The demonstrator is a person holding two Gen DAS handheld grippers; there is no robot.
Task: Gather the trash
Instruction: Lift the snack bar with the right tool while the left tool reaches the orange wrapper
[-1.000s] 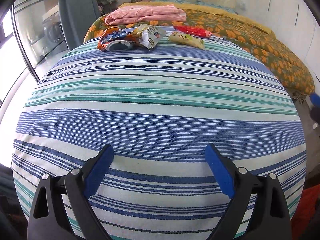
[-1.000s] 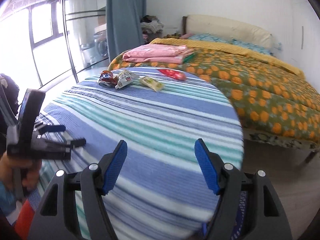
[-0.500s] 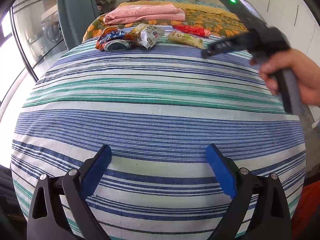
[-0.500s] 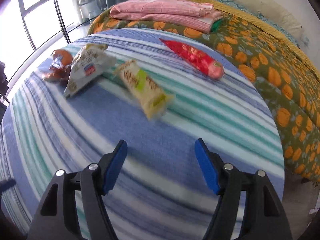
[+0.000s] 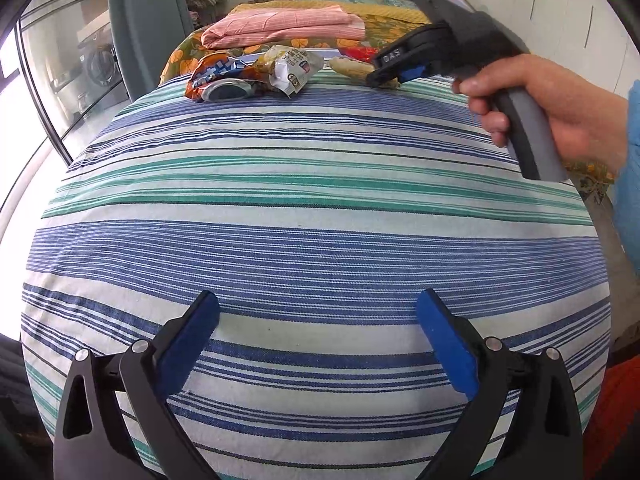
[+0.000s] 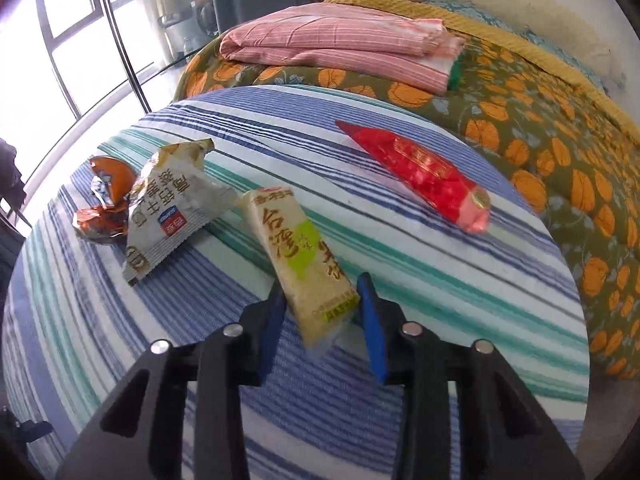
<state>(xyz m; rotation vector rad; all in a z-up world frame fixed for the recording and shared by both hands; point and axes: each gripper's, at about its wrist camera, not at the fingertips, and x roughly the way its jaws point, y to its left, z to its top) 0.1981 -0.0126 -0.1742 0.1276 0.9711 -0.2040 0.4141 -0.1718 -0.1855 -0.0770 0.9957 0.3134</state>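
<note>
Several wrappers lie at the far side of a round table with a striped cloth point(image 5: 312, 208). In the right wrist view my right gripper point(image 6: 322, 300) has its jaws closed in around the near end of a yellow snack packet point(image 6: 296, 252), pads touching its sides. A red wrapper point(image 6: 420, 172) lies to the right, a white-gold pouch point(image 6: 172, 208) and an orange crumpled wrapper point(image 6: 104, 200) to the left. My left gripper point(image 5: 318, 328) is open and empty over the table's near edge. The right gripper also shows in the left wrist view point(image 5: 404, 70).
A bed with an orange-flowered cover point(image 6: 540, 128) stands right behind the table, with folded pink cloth point(image 6: 340, 48) on it. A glass door and window point(image 6: 80, 40) are at the left. A grey curtain point(image 5: 144, 20) hangs behind the table.
My right gripper moved forward across the table to the yellow packet and its jaws narrowed around it. The left gripper barely moved.
</note>
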